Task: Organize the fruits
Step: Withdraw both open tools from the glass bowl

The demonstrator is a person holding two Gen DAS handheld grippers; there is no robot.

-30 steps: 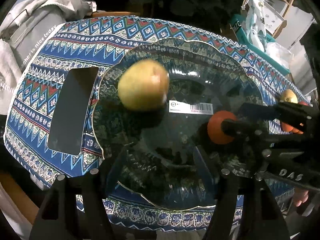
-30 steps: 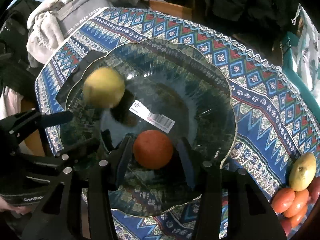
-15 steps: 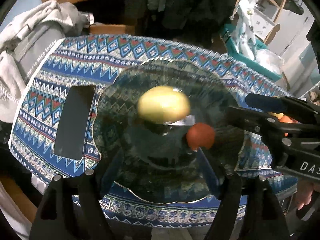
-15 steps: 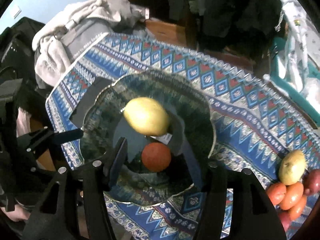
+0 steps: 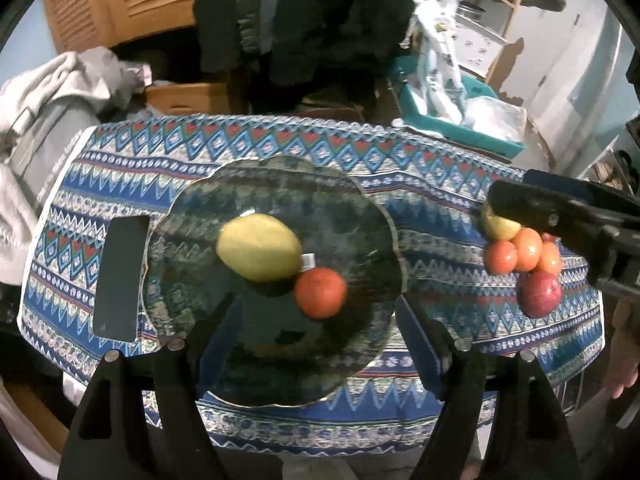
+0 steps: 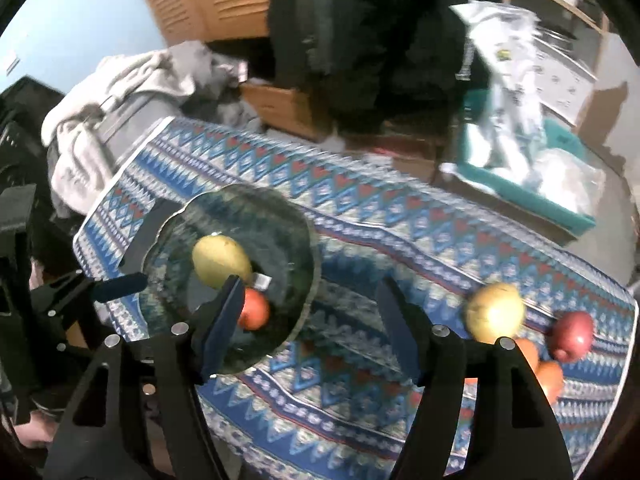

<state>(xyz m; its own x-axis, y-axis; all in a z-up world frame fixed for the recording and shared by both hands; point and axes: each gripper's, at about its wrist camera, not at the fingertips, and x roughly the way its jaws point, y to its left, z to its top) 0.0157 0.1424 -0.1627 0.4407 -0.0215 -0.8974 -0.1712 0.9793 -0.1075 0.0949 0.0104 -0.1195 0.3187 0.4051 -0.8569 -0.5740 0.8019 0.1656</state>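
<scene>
A dark glass plate (image 5: 360, 208) lies on the patterned cloth and holds a yellow-green fruit (image 5: 259, 253) touching an orange one (image 5: 321, 292). It also shows in the right wrist view (image 6: 288, 224) with both fruits (image 6: 220, 260) (image 6: 254, 311). On the cloth's right side lie a yellow fruit (image 6: 495, 312), a red apple (image 6: 572, 335) and several orange fruits (image 5: 524, 248). My left gripper (image 5: 316, 316) is open and empty above the plate's near edge. My right gripper (image 6: 310, 300) is open and empty, high above the cloth between plate and pile.
A black phone (image 5: 120, 276) lies left of the plate. A grey bag with towels (image 5: 44, 92) sits beyond the table's left end. A teal tray with plastic bags (image 5: 452, 96) stands behind the table at right. The cloth's near edge (image 5: 320, 420) hangs off the table.
Both grippers have pulled back and up from the plate. The right gripper has let go of the orange fruit and swung right. The yellow-green fruit has rolled to rest against the orange fruit.
</scene>
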